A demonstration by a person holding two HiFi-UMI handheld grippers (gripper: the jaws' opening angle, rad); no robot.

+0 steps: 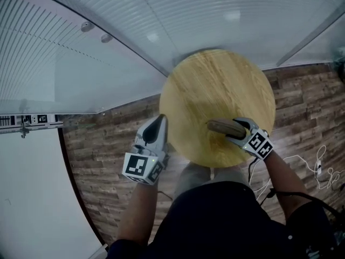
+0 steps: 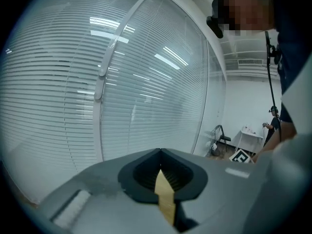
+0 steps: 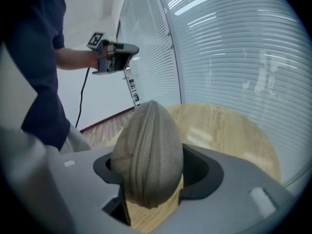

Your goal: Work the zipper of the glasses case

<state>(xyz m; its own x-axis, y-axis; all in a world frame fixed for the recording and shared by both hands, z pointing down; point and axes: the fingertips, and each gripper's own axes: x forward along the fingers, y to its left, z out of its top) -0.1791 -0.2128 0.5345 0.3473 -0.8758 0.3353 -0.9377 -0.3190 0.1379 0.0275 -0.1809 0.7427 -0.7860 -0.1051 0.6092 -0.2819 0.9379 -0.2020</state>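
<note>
A tan fabric glasses case point(image 1: 224, 127) with a zipper along its seam is at the near right of the round wooden table point(image 1: 215, 80). My right gripper point(image 1: 237, 129) is shut on the case's near end. In the right gripper view the case point(image 3: 148, 150) stands on edge between the pads of the right gripper point(image 3: 156, 173), its zipper seam facing the camera, above the table point(image 3: 229, 130). My left gripper point(image 1: 159, 122) is shut and empty, off the table's left edge. In its own view the left gripper point(image 2: 161, 156) faces the blinds. The left gripper point(image 3: 132, 49) also shows in the right gripper view.
A curved glass wall with white blinds point(image 1: 108, 47) runs behind the table. Wood-plank floor point(image 1: 102, 155) surrounds it. White cables point(image 1: 318, 169) lie on the floor at the right. A chair point(image 2: 222, 138) and a small white table point(image 2: 251, 133) stand far off.
</note>
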